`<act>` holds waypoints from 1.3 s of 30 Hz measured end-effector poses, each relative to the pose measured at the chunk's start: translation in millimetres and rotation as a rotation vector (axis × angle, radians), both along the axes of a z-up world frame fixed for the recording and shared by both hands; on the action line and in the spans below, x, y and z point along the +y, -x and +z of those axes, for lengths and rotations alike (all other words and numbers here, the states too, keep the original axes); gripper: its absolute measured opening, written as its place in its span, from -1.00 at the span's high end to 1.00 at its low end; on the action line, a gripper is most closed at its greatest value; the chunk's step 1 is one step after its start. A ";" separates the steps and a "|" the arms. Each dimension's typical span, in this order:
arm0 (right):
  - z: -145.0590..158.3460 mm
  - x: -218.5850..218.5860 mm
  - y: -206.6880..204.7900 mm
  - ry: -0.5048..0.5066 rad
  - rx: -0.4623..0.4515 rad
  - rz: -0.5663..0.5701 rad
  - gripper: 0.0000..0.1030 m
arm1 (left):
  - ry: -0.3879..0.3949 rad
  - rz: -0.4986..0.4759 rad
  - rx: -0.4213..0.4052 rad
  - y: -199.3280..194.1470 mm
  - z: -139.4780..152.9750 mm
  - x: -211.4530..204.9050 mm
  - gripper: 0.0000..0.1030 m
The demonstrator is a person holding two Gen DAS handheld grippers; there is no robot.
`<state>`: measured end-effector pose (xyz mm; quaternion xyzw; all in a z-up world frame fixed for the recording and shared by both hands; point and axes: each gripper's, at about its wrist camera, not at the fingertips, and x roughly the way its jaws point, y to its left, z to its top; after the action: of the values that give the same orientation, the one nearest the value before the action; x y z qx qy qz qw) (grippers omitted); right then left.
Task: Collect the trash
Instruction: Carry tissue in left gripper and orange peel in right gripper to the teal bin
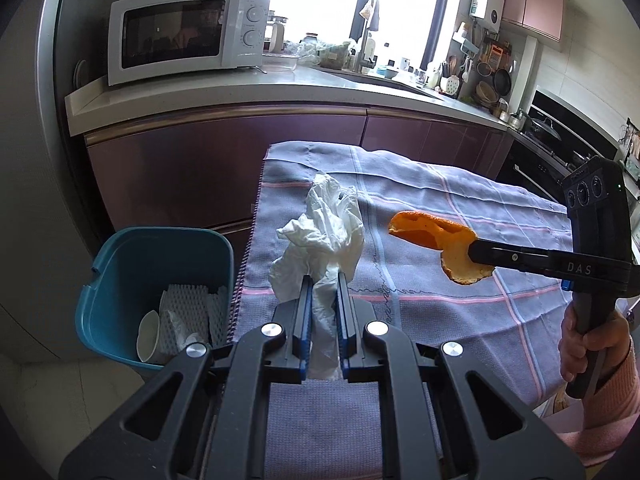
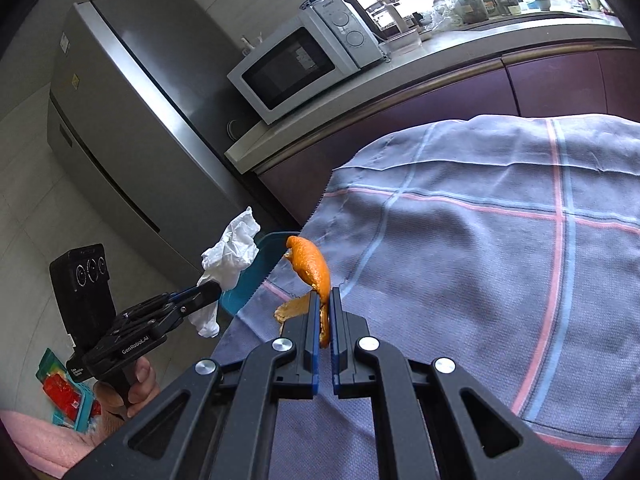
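The left tool point(image 1: 323, 280) is clamped on a crumpled white tissue point(image 1: 324, 232), which sticks up and forward from between its blue-lined fingers, clear of the cloth below. The right tool point(image 2: 325, 294) pinches a curled piece of orange peel point(image 2: 312, 268) the same way, the peel standing up past its fingertips and hanging in the air over the desk.

Under both lies a grey-blue checked cloth with pink and pale blue stripes point(image 1: 460, 208) that covers the desk. Just beside the cloth's left edge, lower down, stands a teal plastic bin point(image 1: 120, 280); inside it I see white corrugated paper and a pale cup-like piece. Nothing lies between the held tissue and the bin's mouth. Behind runs a pale kitchen counter over dark plum cabinets, with a white microwave oven point(image 1: 188, 36) on it and a tall steel fridge point(image 2: 132, 140) to its left.

A hand in a pink sleeve point(image 1: 592, 348) grips the right tool's black handle, which points leftward across the cloth. The other hand point(image 2: 132, 388) grips the left tool's handle low beside the desk.
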<state>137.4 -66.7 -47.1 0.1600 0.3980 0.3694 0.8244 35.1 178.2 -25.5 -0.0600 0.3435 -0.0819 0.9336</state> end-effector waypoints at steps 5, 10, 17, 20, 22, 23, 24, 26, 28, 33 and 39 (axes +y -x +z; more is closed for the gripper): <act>1.0 21.4 -5.5 0.007 -0.002 0.039 0.93 | -0.002 0.034 -0.005 5.4 2.1 17.4 0.78; 1.7 42.4 -10.7 0.014 -0.002 0.073 0.93 | -0.001 0.072 -0.008 9.8 2.5 36.8 0.78; 3.1 67.9 -18.1 0.025 0.001 0.111 0.93 | -0.002 0.116 -0.006 14.2 0.6 58.5 0.78; 4.1 79.2 -21.7 0.033 0.000 0.127 0.93 | -0.001 0.136 0.002 13.6 -2.5 68.5 0.78; 5.3 86.8 -23.4 0.038 -0.003 0.139 0.93 | 0.001 0.149 0.010 12.5 -4.9 73.9 0.78; 6.1 90.8 -23.8 0.042 -0.006 0.143 0.93 | 0.000 0.155 0.013 12.2 -6.1 76.8 0.78; 6.7 94.2 -24.8 0.043 -0.006 0.147 0.93 | -0.001 0.160 0.016 11.7 -7.2 79.1 0.78; 7.6 100.9 -26.8 0.047 -0.007 0.155 0.93 | 0.000 0.170 0.021 11.1 -9.2 83.5 0.78; 7.8 107.2 -29.0 0.049 -0.004 0.164 0.93 | -0.001 0.176 0.026 10.9 -10.9 87.9 0.78; 6.4 122.5 -34.6 0.063 0.002 0.183 0.93 | -0.005 0.192 0.034 7.0 -14.0 95.9 0.78; 3.6 137.8 -40.4 0.080 0.011 0.197 0.93 | 0.008 0.211 0.053 1.4 -20.1 106.7 0.78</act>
<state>177.8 71.2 -43.5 0.0892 0.4305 0.4315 0.7877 33.7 285.0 -45.7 -0.1018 0.3594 0.0169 0.9275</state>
